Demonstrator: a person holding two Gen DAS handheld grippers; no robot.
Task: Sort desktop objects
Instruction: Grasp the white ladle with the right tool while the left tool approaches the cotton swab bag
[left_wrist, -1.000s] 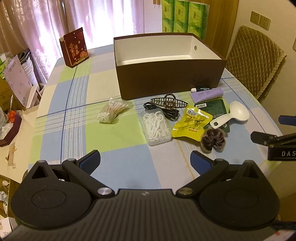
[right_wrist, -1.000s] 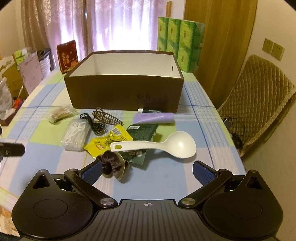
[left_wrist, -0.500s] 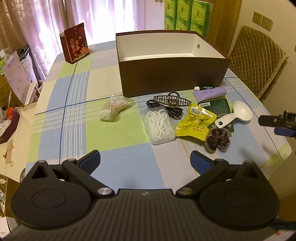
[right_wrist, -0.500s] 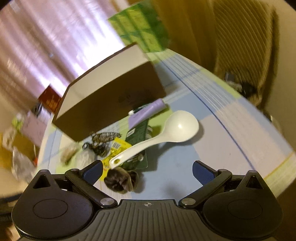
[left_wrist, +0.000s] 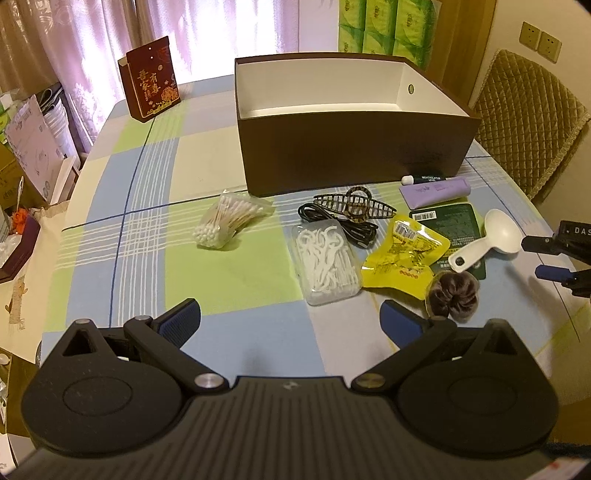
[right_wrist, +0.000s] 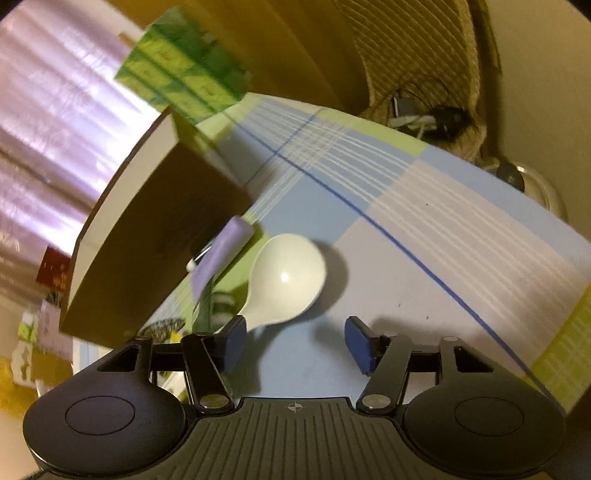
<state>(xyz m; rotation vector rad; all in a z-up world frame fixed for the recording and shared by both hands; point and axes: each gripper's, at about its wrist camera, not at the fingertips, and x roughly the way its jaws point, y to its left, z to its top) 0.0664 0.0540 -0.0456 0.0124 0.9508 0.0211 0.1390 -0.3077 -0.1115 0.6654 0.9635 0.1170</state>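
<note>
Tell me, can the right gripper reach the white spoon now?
Probably yes. The right gripper is open and tilted, the white spoon lies just ahead, and nothing stands between its fingers and the bowl.

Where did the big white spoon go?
The white spoon lies on the table's right side in the left wrist view, its handle on the dark green packet, just ahead of the open right gripper.

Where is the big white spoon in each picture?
Left wrist view: white spoon lies far right on the table, right of the yellow packet.
Right wrist view: spoon sits at centre, above the open right gripper.
Shared landmark: the purple tube.
</note>
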